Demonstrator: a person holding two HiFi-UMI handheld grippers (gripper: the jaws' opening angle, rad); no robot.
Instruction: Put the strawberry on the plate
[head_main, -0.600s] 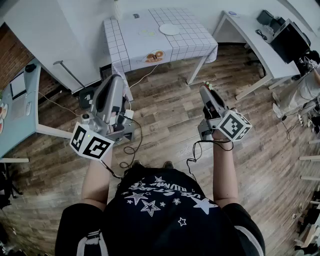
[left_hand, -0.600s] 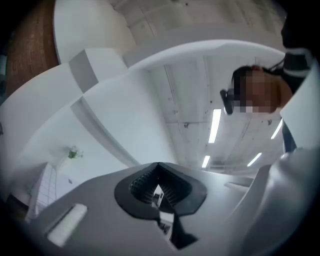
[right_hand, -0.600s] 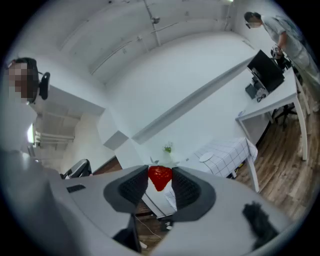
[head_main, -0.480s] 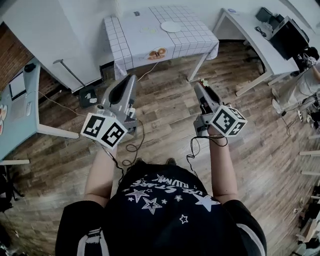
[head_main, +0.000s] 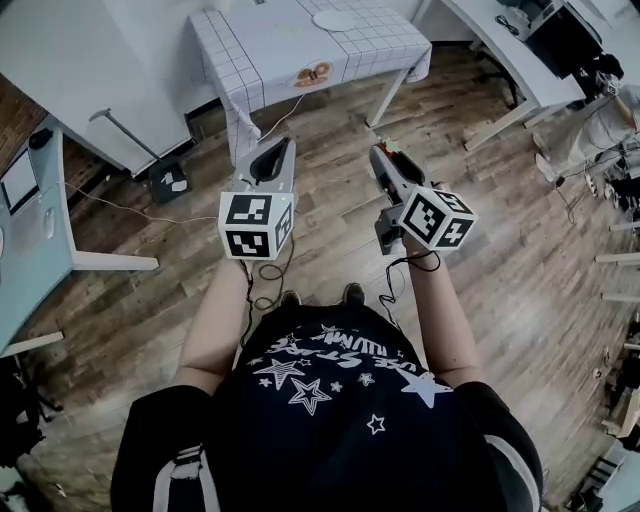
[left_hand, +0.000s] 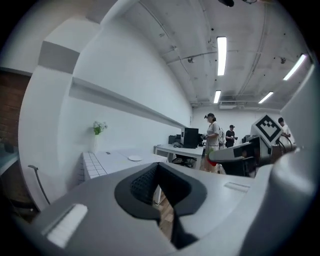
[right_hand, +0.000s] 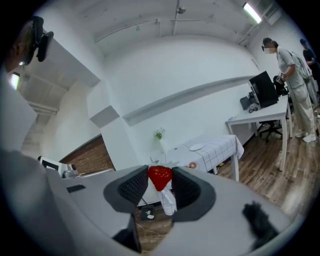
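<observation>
In right gripper (right_hand: 160, 186): one strawberry (right_hand: 160, 177); on far table (right_hand: 222, 145), one plate (right_hand: 196, 147).

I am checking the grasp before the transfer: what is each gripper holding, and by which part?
The right gripper pinches the strawberry by its two sides, at the jaw tips. The left gripper holds nothing.
</observation>
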